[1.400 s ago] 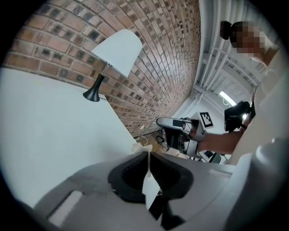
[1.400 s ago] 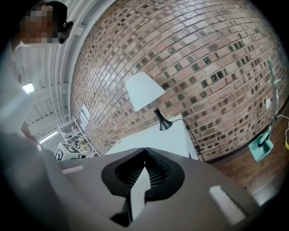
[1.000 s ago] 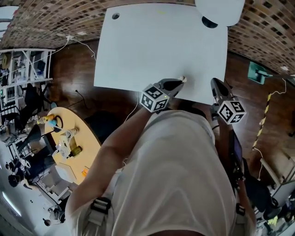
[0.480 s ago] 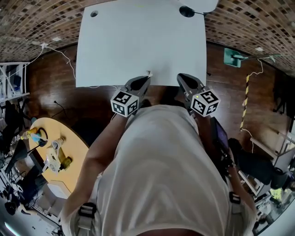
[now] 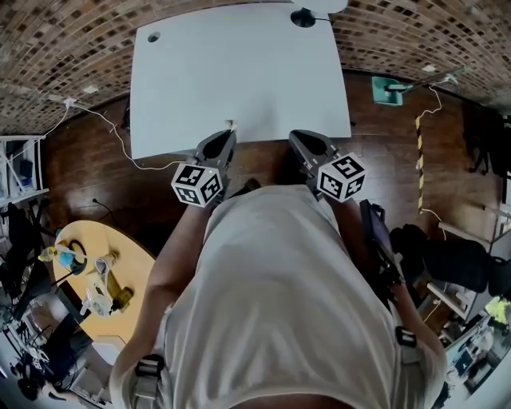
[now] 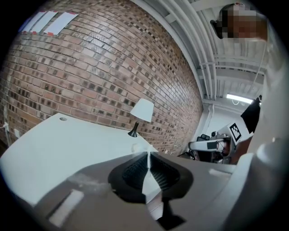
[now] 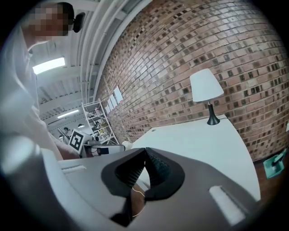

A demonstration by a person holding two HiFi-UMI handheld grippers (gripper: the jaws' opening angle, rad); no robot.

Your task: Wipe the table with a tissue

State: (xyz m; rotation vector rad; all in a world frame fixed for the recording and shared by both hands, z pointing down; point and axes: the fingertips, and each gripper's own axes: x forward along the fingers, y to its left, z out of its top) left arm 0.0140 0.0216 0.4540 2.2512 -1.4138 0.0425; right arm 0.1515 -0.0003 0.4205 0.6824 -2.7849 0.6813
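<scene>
The white table (image 5: 239,72) fills the top of the head view. My left gripper (image 5: 230,132) hovers at its near edge, shut on a white tissue (image 5: 231,125) that sticks out past the tips. In the left gripper view the tissue (image 6: 148,180) is a thin sheet pinched between the dark pads of the left gripper (image 6: 147,155). My right gripper (image 5: 294,136) is beside it at the same edge, shut with nothing in it. In the right gripper view the pads of the right gripper (image 7: 144,151) meet, and the table (image 7: 198,144) lies beyond.
A white-shaded lamp (image 5: 302,16) stands at the table's far edge, against a brick wall (image 6: 90,72). A round yellow table (image 5: 96,264) with small items is at lower left. A cable (image 5: 104,120) and a green object (image 5: 389,89) lie on the wooden floor.
Both grippers have moved left along the table's near edge and sit closer together. The tissue stays pinched in the left one.
</scene>
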